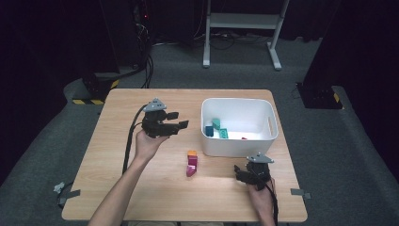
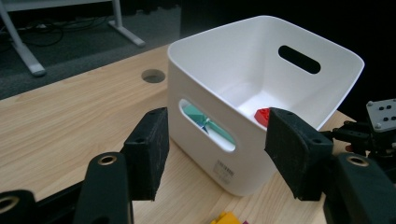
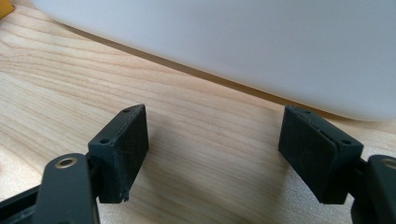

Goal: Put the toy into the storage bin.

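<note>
- Left gripper (image 1: 181, 120): held in the left hand (image 1: 147, 143) over the table's middle-left, jaws aimed toward the white bin; jaws spread, nothing between the pads.
- Right gripper (image 1: 241, 173): held in the right hand (image 1: 261, 193) near the table's front right, just in front of the bin's near wall; jaws spread wide over bare wood in the right gripper view, nothing pinched.
- White bin (image 1: 237, 143): rectangular, handle slots in two opposite walls, standing on the right half of the table; seen from one handle end in the left gripper view (image 2: 243, 154).
- Bin contents: teal blocks (image 1: 220, 128) and a blue block (image 1: 209, 130) toward the left end, a small red block (image 2: 262, 115) on the floor near the near wall.
- Magenta block (image 1: 191, 165) with an orange-yellow block (image 1: 192, 153) touching its far end: lying on the table just beside the bin's near-left corner, between the two grippers, untouched.
- Wooden table (image 1: 122, 179): light grain, round cable hole (image 2: 153, 75) beyond the bin in the left gripper view.
</note>
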Demonstrator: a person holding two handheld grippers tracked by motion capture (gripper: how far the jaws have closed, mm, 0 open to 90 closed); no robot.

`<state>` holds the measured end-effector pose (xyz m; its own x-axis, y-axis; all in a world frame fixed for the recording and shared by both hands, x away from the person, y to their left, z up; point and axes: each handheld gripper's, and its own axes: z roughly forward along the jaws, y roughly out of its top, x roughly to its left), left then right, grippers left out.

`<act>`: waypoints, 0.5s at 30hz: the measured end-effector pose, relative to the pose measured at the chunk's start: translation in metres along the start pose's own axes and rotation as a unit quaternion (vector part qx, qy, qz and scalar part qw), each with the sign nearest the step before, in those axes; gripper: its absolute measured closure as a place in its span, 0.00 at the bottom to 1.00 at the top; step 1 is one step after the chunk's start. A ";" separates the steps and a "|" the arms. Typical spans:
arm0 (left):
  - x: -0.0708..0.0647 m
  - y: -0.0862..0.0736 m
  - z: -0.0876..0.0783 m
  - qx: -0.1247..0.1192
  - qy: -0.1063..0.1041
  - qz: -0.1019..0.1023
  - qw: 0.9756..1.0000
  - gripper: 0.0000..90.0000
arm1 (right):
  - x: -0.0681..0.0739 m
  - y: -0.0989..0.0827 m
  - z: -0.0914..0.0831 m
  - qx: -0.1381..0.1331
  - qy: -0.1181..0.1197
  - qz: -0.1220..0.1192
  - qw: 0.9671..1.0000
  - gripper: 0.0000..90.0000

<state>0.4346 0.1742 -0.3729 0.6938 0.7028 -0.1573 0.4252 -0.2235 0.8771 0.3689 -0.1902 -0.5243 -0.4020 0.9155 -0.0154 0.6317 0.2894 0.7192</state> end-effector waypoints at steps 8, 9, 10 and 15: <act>0.009 -0.022 -0.025 -0.006 0.029 -0.015 0.999 0.43 | 0.000 0.000 0.000 0.000 0.000 0.000 1.000 0.27; 0.009 -0.024 -0.028 -0.005 0.034 -0.014 0.999 0.43 | 0.000 0.000 0.000 0.000 0.000 0.000 1.000 0.27; 0.009 -0.027 -0.030 -0.005 0.037 -0.014 0.999 0.43 | 0.000 0.000 0.000 0.000 0.000 0.000 1.000 0.27; 0.009 -0.044 -0.041 -0.004 0.050 -0.018 0.999 0.42 | 0.000 0.000 0.000 0.000 0.000 0.000 1.000 0.26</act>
<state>0.3982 0.2177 -0.3944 0.6164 0.7745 -0.1419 0.4439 -0.1929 0.8751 0.3691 -0.1903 -0.5243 -0.4017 0.9156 -0.0160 0.6311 0.2894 0.7197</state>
